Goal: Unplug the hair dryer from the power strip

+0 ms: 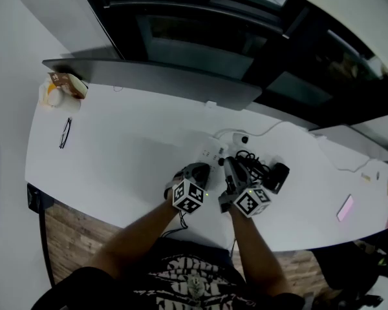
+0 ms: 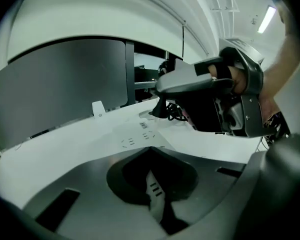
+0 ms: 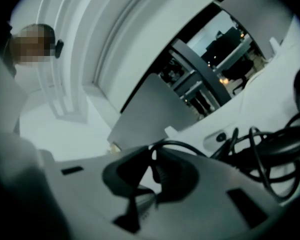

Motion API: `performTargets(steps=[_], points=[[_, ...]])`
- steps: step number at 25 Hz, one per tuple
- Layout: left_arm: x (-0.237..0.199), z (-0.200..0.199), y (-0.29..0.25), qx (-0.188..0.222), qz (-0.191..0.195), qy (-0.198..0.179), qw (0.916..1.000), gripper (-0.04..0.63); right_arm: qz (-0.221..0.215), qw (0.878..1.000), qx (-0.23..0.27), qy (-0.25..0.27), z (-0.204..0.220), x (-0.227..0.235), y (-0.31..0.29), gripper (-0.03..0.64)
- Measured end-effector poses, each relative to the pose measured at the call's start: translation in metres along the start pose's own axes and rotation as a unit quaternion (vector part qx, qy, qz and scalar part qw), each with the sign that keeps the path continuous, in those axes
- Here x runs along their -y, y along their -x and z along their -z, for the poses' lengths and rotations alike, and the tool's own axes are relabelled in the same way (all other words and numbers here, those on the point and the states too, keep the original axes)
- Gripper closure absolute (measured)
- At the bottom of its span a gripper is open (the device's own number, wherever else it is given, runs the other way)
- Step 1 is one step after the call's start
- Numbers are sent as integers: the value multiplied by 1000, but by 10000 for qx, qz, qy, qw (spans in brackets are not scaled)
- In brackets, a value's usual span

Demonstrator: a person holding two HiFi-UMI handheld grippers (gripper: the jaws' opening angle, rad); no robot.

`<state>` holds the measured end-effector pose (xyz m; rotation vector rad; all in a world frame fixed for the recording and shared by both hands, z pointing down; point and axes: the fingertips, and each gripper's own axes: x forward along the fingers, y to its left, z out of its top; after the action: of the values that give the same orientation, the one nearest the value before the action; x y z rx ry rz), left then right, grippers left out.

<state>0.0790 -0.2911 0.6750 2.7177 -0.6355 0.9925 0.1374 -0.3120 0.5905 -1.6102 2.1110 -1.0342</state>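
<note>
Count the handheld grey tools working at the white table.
2. The grey left tool is at the white power strip; the grey right tool, close beside it, has its jaws closing with a black cable between them. No others visible.

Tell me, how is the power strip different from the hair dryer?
The power strip is white and almost blends into the table; the hair dryer is black and stands out. The strip is flat and low; the dryer is chunky, with a tangled black cord beside it. Both lie on the white table, close together.
</note>
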Motion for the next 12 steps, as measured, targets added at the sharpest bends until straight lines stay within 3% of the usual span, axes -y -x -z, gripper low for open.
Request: performTargets(steps=[3,6,9,12], points=[[0,3,-1,-22,25,70,10000,569,198,9989,-415,102,16,19,15,552],[-4,8,7,-61,134,655,9977,569,463,9964,-649,281,23,29,33,552],[-17,-6,46,447,-8,1246,9912,569,729,9887,-1080,748,34,34,49,541],[-18,-21,104,1106,-211,1271,9855,569,891,9800,-1349,1160,38,28,70,506]])
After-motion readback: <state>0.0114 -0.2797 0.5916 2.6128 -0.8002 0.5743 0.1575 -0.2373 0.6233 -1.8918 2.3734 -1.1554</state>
